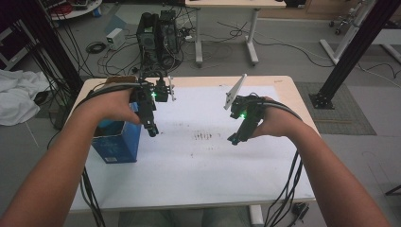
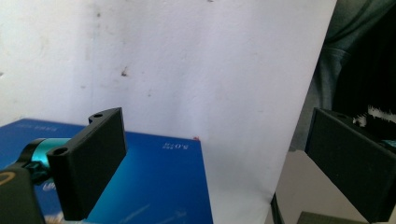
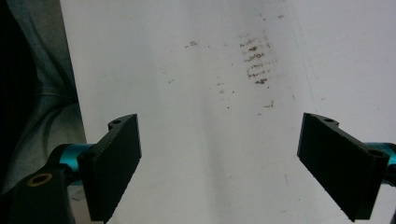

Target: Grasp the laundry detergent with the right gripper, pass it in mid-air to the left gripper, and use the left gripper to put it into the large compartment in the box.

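- The blue box (image 1: 116, 142) stands at the left edge of the table (image 1: 283, 87), on the left border of the white sheet (image 1: 208, 165) that covers most of the tabletop; it is a deep blue carton with pale lettering on its faces, upright, its top under your left hand (image 1: 111, 106)
- In the left gripper view the blue box (image 2: 154, 186) lies flat-faced below the jaws, glossy, with small white print near its far edge
- Your left gripper (image 1: 152, 128) hangs just beside the box's right top corner, tip pointing down at the sheet; its jaws stand wide apart with nothing between them, and whether the near jaw brushes the box you cannot tell
- Faint dark smudges (image 1: 205, 137) mark the sheet between your two grippers
- Your right gripper (image 1: 234, 139) tilts down toward the sheet right of the smudges, well apart from the box; its jaws are spread wide too, gripping nothing, with bare stained paper under them
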Demonstrator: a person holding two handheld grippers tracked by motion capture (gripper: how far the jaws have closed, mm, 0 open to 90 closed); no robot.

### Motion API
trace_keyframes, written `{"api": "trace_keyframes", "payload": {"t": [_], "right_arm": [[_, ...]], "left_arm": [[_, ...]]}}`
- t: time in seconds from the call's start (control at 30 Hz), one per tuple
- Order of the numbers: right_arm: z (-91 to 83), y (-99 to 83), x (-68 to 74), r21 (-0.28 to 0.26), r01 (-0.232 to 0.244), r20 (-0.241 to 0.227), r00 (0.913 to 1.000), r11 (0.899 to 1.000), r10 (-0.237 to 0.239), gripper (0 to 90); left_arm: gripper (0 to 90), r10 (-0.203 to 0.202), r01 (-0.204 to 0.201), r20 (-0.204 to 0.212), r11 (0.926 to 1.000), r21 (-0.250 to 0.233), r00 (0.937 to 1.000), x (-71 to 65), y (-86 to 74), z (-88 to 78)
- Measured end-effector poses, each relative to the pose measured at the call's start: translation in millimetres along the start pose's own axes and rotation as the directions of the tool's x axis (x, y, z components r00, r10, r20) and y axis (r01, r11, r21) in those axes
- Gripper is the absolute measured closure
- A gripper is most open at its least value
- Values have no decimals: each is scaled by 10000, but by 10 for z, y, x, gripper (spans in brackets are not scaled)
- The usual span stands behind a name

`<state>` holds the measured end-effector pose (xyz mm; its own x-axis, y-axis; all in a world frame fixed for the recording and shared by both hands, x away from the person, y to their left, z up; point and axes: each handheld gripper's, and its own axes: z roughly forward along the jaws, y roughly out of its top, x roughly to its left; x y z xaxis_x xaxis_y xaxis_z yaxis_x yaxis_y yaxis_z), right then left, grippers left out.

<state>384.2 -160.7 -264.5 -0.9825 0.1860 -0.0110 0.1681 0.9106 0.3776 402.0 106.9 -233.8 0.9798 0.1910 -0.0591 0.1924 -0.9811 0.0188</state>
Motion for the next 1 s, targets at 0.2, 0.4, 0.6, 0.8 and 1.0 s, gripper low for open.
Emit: {"api": "trace_keyframes", "payload": {"t": [0.2,0.4,0.6,0.8,1.0], "right_arm": [[28,30,-42,380,81,3,10000,9992,-82,127],[59,54,-69,711,303,-26,9995,9970,-302,127],[81,54,-79,913,243,-90,9997,9955,-236,127],[94,50,-62,1164,211,-121,9997,9930,-198,127],[89,49,-53,1194,229,-154,9997,9926,-212,127]], "left_arm": [[53,219,-219,13,9997,55,9998,-25,129,140],[53,387,-389,96,9990,218,9992,-19,181,256],[53,332,-333,80,9992,199,9994,-20,202,281],[53,464,-465,78,9989,91,9989,-34,203,270],[54,447,-447,39,9990,-47,9990,-28,168,260]]}}
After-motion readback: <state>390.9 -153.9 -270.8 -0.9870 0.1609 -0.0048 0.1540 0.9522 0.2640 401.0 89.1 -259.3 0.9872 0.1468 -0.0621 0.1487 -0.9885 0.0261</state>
